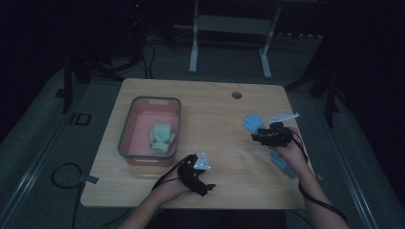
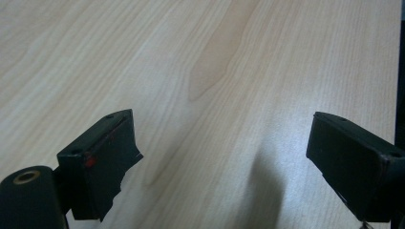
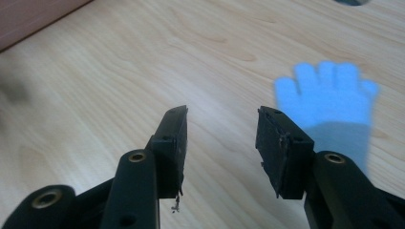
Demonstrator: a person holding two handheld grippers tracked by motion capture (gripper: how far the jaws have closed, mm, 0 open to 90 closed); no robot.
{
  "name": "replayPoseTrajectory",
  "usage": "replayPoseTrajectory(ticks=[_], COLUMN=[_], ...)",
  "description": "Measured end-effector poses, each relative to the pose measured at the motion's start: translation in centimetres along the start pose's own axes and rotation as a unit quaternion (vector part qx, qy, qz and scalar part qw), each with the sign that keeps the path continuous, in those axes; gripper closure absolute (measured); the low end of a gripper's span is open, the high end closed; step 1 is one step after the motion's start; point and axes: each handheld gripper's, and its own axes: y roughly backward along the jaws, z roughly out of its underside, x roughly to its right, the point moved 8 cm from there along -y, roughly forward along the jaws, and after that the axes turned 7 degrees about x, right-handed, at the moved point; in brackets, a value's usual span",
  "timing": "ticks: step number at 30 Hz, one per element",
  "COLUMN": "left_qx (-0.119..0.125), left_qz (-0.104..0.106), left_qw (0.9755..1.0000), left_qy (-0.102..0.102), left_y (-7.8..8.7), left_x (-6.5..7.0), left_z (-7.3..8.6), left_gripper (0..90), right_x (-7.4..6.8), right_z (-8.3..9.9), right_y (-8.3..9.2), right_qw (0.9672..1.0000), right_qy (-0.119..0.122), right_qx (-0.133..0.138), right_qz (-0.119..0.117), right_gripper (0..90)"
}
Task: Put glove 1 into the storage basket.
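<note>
My left gripper [image 1: 208,187] [image 2: 222,129] is low over bare wood near the table's front edge, open wide with nothing between its jaws. A blue glove [image 1: 253,122] [image 3: 329,102] lies flat at the right, fingers spread. My right gripper [image 1: 254,138] [image 3: 222,117] hovers just beside it, open and holding nothing; in the right gripper view the glove lies to the right of the right jaw. Another blue piece of cloth [image 1: 284,165] shows by the right wrist. A pink basket [image 1: 130,125] with a grey rim stands at the left and holds yellow-green gloves [image 1: 161,138].
A round cable hole [image 1: 236,95] sits near the table's far edge. Bare wood [image 1: 219,129] stretches between the basket and the blue glove. Cables [image 1: 62,174] lie on the floor at the left, and a white frame [image 1: 229,28] stands behind the table.
</note>
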Motion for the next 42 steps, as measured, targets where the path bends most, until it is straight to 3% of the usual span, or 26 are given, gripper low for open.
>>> replayPoseTrajectory(ticks=[2, 8, 10, 12, 13, 16, 22, 30, 31, 32, 35, 37, 42], left_qx=[0.003, 0.013, 0.025, 0.025, 0.031, 0.035, 0.042, 0.049, 0.051, 0.055, 0.058, 0.06, 0.062], left_qz=[-0.009, -0.02, -0.035, -0.035, -0.04, -0.044, -0.039, -0.038, -0.038, -0.037, -0.038, -0.037, -0.039], left_qw=[0.9999, 0.9996, 0.999, 0.999, 0.9987, 0.9984, 0.9984, 0.998, 0.9979, 0.9978, 0.9976, 0.9975, 0.9973], left_qy=[-0.007, -0.013, -0.015, -0.015, -0.003, -0.005, -0.004, -0.008, -0.007, -0.005, -0.001, 0.0, 0.002], left_y=[-0.1, -0.1, 0.3, 0.3, 0.7, 1.0, 1.2, 1.3, 1.4, 1.4, 1.5, 1.5, 1.4], left_x=[0.5, 0.8, 0.5, 0.5, 0.1, -0.1, -0.2, -0.2, -0.3, -0.3, -0.5, -0.6, -0.7], left_z=[0.3, 0.9, 1.1, 1.1, 1.2, 1.4, 1.8, 1.8, 1.8, 1.8, 1.8, 1.8, 1.8], left_gripper=[10.2, 10.2, 10.2, 10.2, 10.2, 10.2, 10.2, 10.2, 10.2, 10.2, 10.2, 10.2, 10.2], right_x=[1.3, 2.7, 3.6, 4.1, 4.9, 5.9, 7.5, 8.1, 8.3, 8.4, 8.4, 8.2, 7.4], right_z=[0.4, 0.6, 0.1, 0.0, -0.1, -0.2, 0.3, 1.6, 2.1, 2.2, 2.2, 2.2, 1.9], right_y=[0.1, -0.3, -0.5, -0.6, -1.0, -1.6, -3.4, -5.2, -5.6, -5.8, -6.0, -6.0, -6.2], right_qw=[0.9999, 0.9995, 0.9994, 0.9992, 0.9987, 0.9977, 0.9973, 0.9955, 0.9942, 0.9951, 0.9957, 0.9954, 0.992], right_qy=[-0.004, -0.017, -0.012, -0.006, 0.002, 0.009, 0.014, 0.038, 0.041, 0.026, 0.012, 0.005, 0.004], right_qx=[-0.002, -0.01, -0.007, -0.01, -0.018, -0.026, -0.041, -0.07, -0.084, -0.082, -0.079, -0.082, -0.103], right_qz=[0.015, 0.026, 0.031, 0.038, 0.048, 0.062, 0.059, 0.051, 0.053, 0.049, 0.047, 0.049, 0.072], right_gripper=[53.6, 54.0, 54.4, 54.4, 55.8, 56.2, 60.5, 61.5, 61.2, 62.0, 65.7, 74.1, 84.1])
